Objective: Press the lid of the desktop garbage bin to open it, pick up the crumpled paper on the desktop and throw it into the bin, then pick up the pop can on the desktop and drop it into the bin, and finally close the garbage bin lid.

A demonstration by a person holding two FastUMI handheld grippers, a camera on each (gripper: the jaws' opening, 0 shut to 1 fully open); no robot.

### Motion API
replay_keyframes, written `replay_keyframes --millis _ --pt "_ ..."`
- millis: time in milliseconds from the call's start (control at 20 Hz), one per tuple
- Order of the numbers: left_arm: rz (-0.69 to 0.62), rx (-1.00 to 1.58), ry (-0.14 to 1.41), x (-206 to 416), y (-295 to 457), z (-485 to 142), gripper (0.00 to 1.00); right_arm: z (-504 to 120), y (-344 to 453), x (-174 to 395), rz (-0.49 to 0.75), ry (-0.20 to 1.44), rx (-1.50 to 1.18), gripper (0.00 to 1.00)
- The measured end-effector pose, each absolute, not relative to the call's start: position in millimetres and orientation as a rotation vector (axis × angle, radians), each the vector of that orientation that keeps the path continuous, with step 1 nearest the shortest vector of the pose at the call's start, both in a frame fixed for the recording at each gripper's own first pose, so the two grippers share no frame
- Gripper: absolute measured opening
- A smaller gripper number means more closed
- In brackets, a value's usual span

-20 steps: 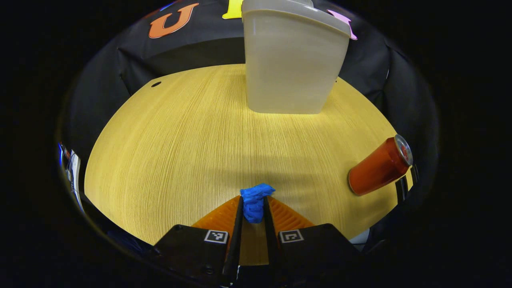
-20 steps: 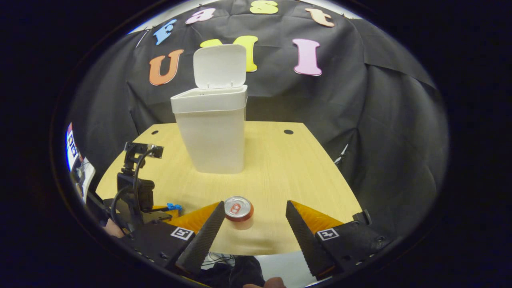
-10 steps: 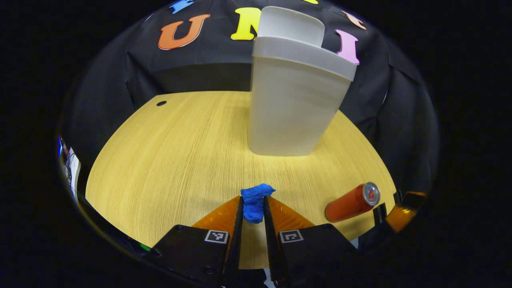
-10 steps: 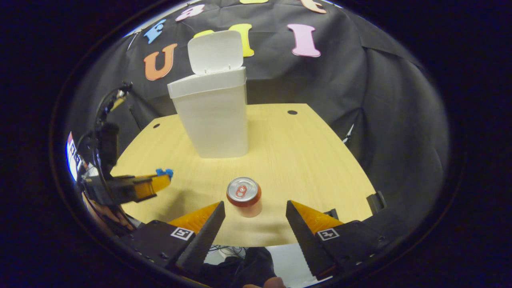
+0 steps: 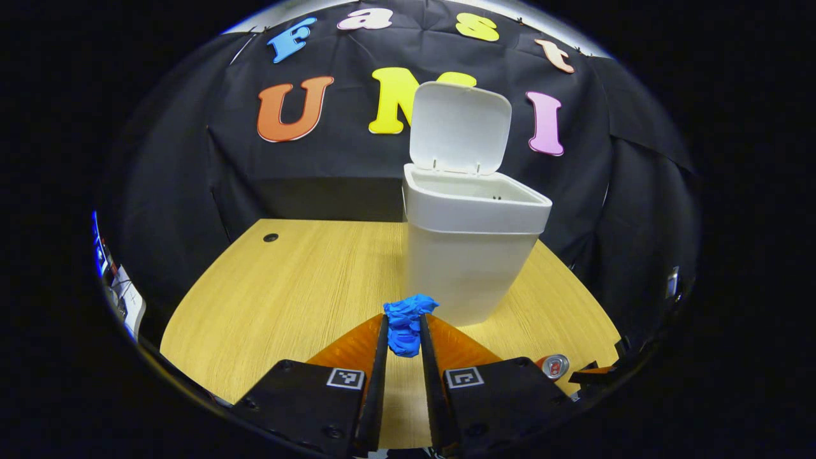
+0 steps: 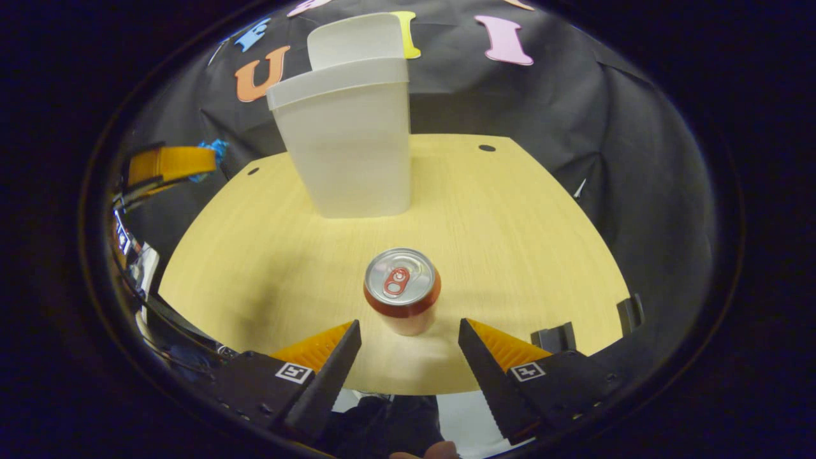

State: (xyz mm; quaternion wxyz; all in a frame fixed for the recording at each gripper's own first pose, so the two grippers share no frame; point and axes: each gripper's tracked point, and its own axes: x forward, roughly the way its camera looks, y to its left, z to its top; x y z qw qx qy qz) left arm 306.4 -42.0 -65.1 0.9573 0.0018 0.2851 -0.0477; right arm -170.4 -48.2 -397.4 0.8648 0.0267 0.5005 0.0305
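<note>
The left gripper (image 5: 403,335) was closed on the blue crumpled paper (image 5: 407,322), held above the wooden surface (image 5: 299,280). The white bin (image 5: 468,255) stood ahead and slightly right of it, lid (image 5: 460,127) upright, mouth open. The right gripper (image 6: 408,341) was open, the upright pop can (image 6: 403,290) just ahead, between its fingers.

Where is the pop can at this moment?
In the right gripper view, the pop can stands upright on the wooden table, just ahead of the open right gripper and nearer than the white bin.
</note>
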Motion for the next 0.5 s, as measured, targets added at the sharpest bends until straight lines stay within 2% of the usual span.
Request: replay_keyframes --millis 100,150,200,500 --pt "-0.094 0.001 0.546 309.3 -38.4 -46.2 0.33 -410.9 -46.6 -166.2 0.075 1.072 0.058 0.94" --pt "-0.091 -0.004 0.531 310.0 -36.5 -39.8 0.36 -416.9 -45.5 -163.3 0.076 1.081 0.062 0.97" --pt "-0.088 -0.009 0.519 311.6 -35.9 -31.2 0.32 -422.4 -44.6 -161.4 0.075 1.088 0.066 0.96" --pt "-0.054 -0.022 0.446 325.8 -23.9 6.0 0.32 -446.3 -38.4 -150.7 0.085 1.128 0.073 0.97"
